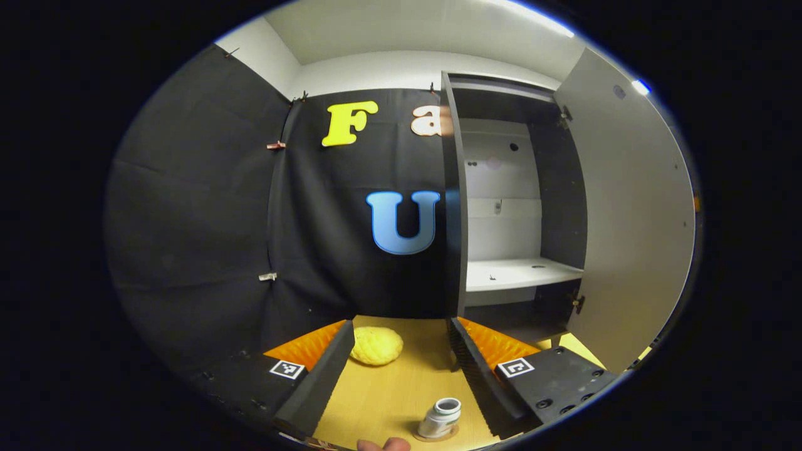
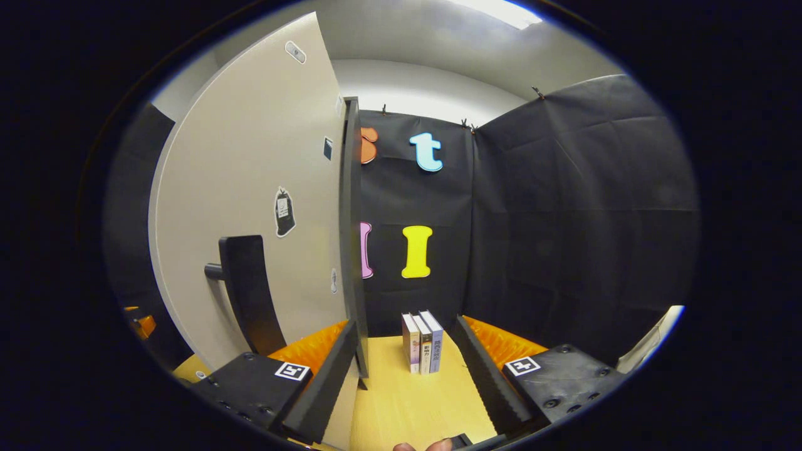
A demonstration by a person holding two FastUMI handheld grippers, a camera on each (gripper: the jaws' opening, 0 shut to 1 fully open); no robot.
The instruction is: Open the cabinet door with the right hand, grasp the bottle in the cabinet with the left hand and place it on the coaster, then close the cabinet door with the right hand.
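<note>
With the door swung wide and the bottle standing on the coaster at six o'clock between the spread left claw, only closing remains for the spread, empty right claw.

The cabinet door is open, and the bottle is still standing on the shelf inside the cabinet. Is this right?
Not quite. The cabinet door is open, but the bottle is on the coaster on the table, as the left gripper view shows; the shelf holds no bottle.
</note>
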